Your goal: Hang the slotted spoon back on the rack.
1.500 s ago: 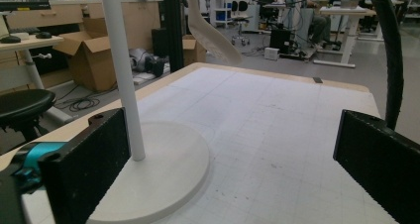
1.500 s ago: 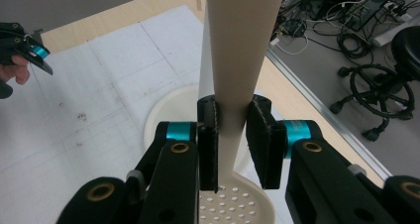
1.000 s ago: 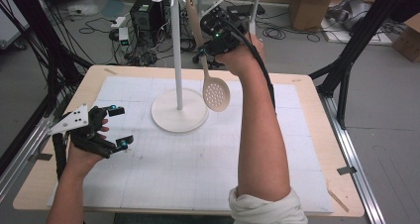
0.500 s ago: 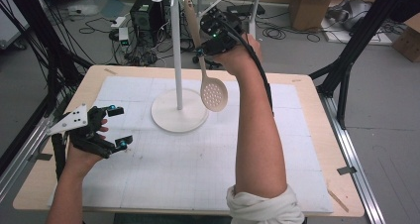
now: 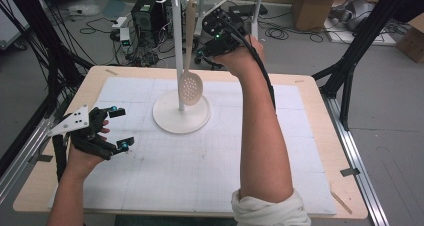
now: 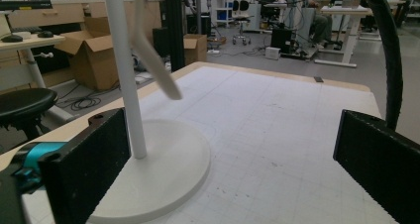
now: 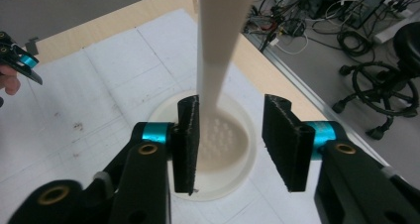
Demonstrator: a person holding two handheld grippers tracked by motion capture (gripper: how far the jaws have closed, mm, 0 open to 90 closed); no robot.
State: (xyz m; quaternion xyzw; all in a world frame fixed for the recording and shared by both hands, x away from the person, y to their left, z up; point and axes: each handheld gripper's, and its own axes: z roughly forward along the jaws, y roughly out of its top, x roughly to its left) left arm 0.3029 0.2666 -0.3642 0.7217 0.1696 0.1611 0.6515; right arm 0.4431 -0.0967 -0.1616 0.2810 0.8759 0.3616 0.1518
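A cream slotted spoon (image 5: 190,88) hangs down beside the pole of a white hook stand (image 5: 172,118), its handle top up by the hooks. My right gripper (image 5: 210,43) is raised high beside the handle. In the right gripper view it (image 7: 231,105) is open, and the spoon handle (image 7: 220,35) passes between the jaws, close against the left one. The perforated bowl (image 7: 223,135) hangs below, over the stand base (image 7: 158,112). My left gripper (image 5: 121,128) hovers low over the mat's left side, open and empty (image 6: 228,149), facing the stand pole (image 6: 124,85) and the spoon (image 6: 153,60).
A white gridded mat (image 5: 200,176) covers the wooden table (image 5: 320,136). Black frame posts (image 5: 350,71) stand at both sides. Beyond the far edge lie cables, a computer tower (image 5: 147,11) and cardboard boxes (image 5: 315,1). The left gripper (image 7: 17,60) appears far off in the right gripper view.
The spoon has swung left, from right of the pole to close beside it, and its handle top now reaches the hooks. The right hand shifted slightly. The left gripper stayed still.
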